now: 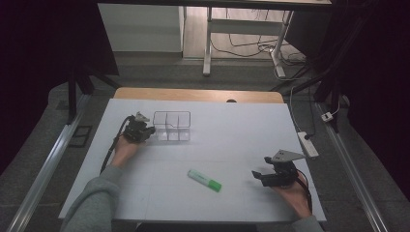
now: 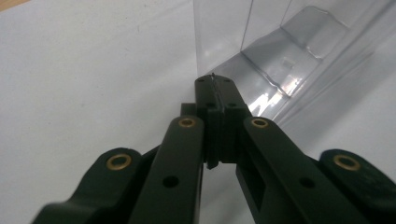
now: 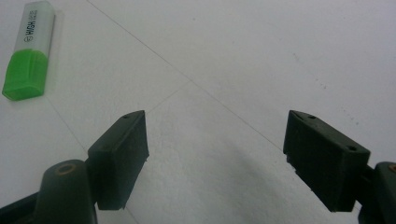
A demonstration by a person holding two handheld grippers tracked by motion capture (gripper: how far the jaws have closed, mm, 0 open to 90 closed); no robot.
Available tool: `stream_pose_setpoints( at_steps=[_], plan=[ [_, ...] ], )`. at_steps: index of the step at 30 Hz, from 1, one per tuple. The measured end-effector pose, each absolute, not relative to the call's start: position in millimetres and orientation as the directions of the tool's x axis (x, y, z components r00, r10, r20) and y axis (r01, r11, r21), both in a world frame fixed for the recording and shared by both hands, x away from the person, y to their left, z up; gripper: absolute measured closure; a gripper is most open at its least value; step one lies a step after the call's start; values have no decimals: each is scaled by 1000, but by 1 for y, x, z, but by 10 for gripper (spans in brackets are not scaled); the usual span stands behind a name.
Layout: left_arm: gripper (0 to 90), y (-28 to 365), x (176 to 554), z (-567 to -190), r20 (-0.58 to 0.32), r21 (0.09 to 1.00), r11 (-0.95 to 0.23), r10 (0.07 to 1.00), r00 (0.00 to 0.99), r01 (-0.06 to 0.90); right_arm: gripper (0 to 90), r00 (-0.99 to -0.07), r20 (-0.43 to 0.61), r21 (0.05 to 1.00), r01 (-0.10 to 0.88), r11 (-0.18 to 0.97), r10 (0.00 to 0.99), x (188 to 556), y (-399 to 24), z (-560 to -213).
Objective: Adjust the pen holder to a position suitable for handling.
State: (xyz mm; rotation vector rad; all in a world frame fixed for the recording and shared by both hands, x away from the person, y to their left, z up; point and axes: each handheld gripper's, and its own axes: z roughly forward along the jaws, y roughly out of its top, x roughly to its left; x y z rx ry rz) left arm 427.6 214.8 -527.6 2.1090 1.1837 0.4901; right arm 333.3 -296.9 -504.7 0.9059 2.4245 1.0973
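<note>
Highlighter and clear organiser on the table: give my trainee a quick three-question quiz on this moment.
1. True or false: the right tongs are gripping the highlighter.
2. What do the left tongs pinch? A) the clear organiser's wall B) a cable C) the highlighter
3. What colour is the highlighter's cap?

Key: 1 false, they are open, apart from it. 2 A. 3 green.

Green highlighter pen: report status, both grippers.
Left gripper shut on clear plastic divided box wall. Right gripper open, empty. Green highlighter pen lies untouched between them.
</note>
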Motion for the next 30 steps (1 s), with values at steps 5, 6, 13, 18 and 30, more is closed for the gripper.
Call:
stream_pose_setpoints(
  at_steps=[5, 6, 13, 18, 30],
  plan=[
    [890, 214, 429, -528, 2, 700, -368, 858, 514, 612, 213, -744, -34, 760, 414, 501, 667, 334, -297, -505],
    [890, 214, 429, -528, 2, 700, -368, 858, 514, 612, 212, -744, -33, 760, 415, 501, 667, 334, -296, -505],
    [890, 206, 431, -528, -3, 701, -375, 849, 528, 607, 213, -745, -34, 758, 416, 503, 667, 334, -296, -505],
    [890, 200, 433, -528, -3, 700, -380, 845, 535, 604, 213, -745, -33, 756, 418, 504, 667, 334, -296, -505],
    [890, 180, 438, -530, 7, 696, -410, 825, 565, 589, 212, -747, -32, 756, 416, 506, 664, 333, -295, -506]
  ],
)
